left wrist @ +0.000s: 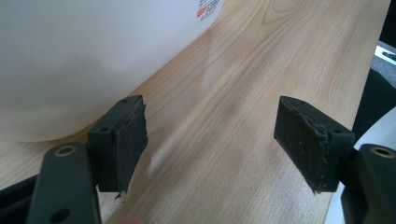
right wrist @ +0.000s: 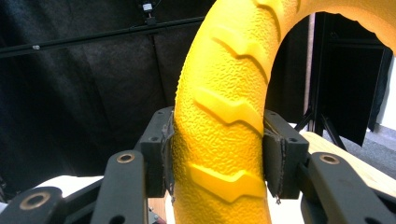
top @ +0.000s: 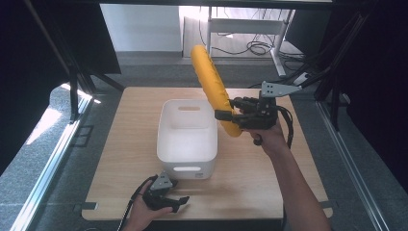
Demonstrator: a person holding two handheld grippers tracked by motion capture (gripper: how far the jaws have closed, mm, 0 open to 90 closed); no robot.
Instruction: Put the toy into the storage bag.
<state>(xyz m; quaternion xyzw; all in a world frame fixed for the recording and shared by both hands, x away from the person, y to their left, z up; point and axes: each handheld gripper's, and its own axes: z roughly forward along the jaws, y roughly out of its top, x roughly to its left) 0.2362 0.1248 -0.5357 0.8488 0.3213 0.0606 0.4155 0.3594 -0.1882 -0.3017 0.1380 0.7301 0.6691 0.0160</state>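
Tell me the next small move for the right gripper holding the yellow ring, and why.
Probably shift the right gripper left over the bin before lowering. Its jaws clamp the ring near its lower end, held up at the bin's right rim, so most of it still hangs outside the opening. The left gripper rests open on the table.

We see white bin [top: 186, 139] on wooden table [top: 130, 144], near table centre, handle slots at far and near walls. Right gripper [top: 230, 114], just right of bin's far right corner, is clamped on yellow ring [top: 211, 86] near its lower end; ring is edge-on to us, tilted, rising up and away above bin's far right corner. Left gripper [top: 182, 203] rests low at table's near edge, just in front of bin, jaws apart, hand [top: 142, 211] gripping it. Grey floor [top: 57, 159] lies left of bin's table.
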